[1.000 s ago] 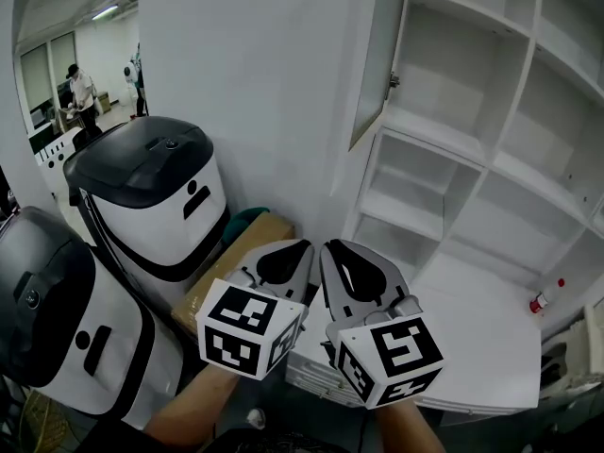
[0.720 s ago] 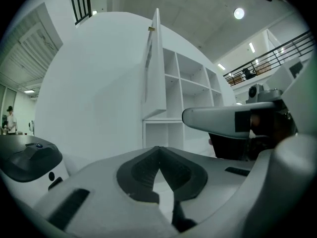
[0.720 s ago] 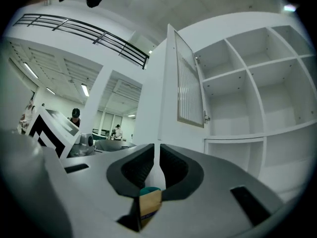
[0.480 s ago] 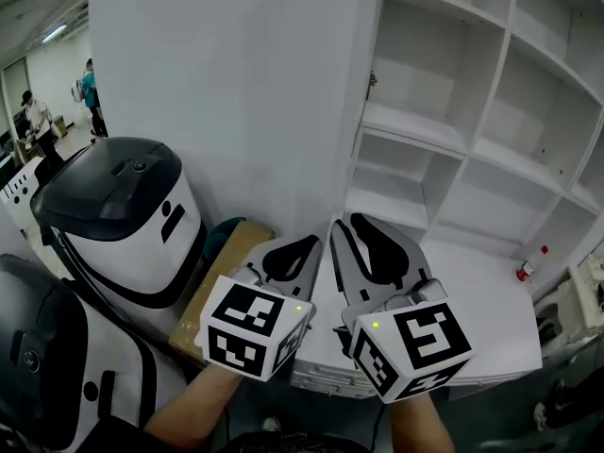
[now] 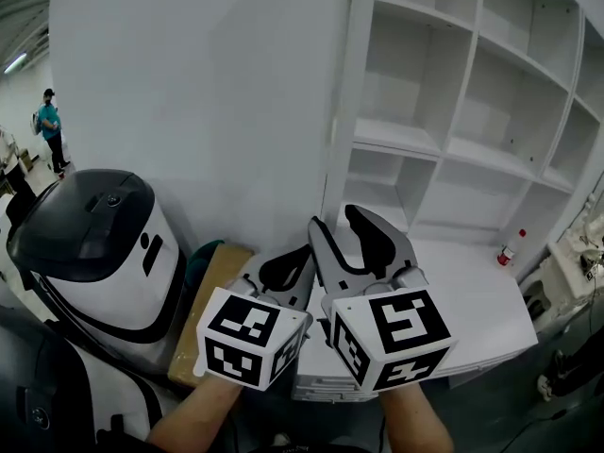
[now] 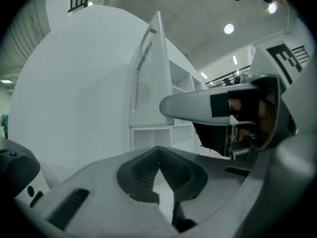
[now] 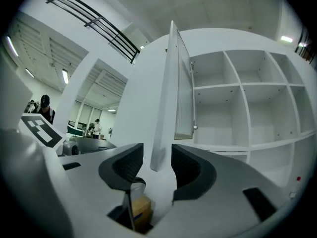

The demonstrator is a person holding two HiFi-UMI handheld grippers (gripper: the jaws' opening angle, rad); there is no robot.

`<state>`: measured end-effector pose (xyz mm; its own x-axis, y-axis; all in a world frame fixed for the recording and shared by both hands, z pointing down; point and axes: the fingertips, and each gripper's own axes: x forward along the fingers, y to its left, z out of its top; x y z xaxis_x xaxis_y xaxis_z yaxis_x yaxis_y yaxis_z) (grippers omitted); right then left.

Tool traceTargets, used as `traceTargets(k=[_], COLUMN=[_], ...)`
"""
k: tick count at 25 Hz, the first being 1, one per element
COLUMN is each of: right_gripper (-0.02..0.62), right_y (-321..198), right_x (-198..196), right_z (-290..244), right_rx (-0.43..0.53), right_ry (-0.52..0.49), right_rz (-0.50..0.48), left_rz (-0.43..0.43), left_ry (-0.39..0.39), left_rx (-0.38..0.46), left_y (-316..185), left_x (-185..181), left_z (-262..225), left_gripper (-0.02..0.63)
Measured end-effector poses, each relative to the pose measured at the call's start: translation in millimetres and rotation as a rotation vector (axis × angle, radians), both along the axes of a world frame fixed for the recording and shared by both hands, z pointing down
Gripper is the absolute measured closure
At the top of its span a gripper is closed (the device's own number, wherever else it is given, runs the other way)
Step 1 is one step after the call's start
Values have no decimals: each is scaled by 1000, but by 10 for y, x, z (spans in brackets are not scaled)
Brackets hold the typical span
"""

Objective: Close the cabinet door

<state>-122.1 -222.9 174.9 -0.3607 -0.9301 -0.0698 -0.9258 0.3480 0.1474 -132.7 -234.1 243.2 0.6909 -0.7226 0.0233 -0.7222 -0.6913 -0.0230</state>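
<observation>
Since a second ago my right fingers [image 7: 190,170] have begun spreading, nothing between them. Door [image 7: 183,98] stands edge-on ahead, untouched; left fingers [image 6: 141,170] pressed together.

The white flat cabinet door [image 7: 182,93] looked smooth and matt, like painted board, and so did the white open shelf unit [image 5: 415,140]. The rounded white-and-black machine [image 5: 104,253] had a glossy plastic shell, with a sheen on its dark lid [image 5: 80,217]. The brown cardboard box [image 5: 208,295] looked dull and papery. The left gripper [image 6: 159,165] showed matt grey plastic with finely ribbed dark pads [image 6: 141,170]
</observation>
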Motion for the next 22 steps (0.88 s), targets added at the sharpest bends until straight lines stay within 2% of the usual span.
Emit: traceTargets(k=[9,12,22], right_gripper=[439,473,489], right_y=[-115,-105,-84], right_x=[12,0,90], right_z=[18,27,19], right_rx=[-21,-12,-15], right_ry=[53,67,25], right_rz=[117,118,96], left_rz=[47,55,95], left_ry=[48,53,55], left_rx=[29,37,54], left_y=[-89,-84,-54], left_x=[-76,-81,37], left_z=[-153,-180,-226], left_gripper=[595,595,595])
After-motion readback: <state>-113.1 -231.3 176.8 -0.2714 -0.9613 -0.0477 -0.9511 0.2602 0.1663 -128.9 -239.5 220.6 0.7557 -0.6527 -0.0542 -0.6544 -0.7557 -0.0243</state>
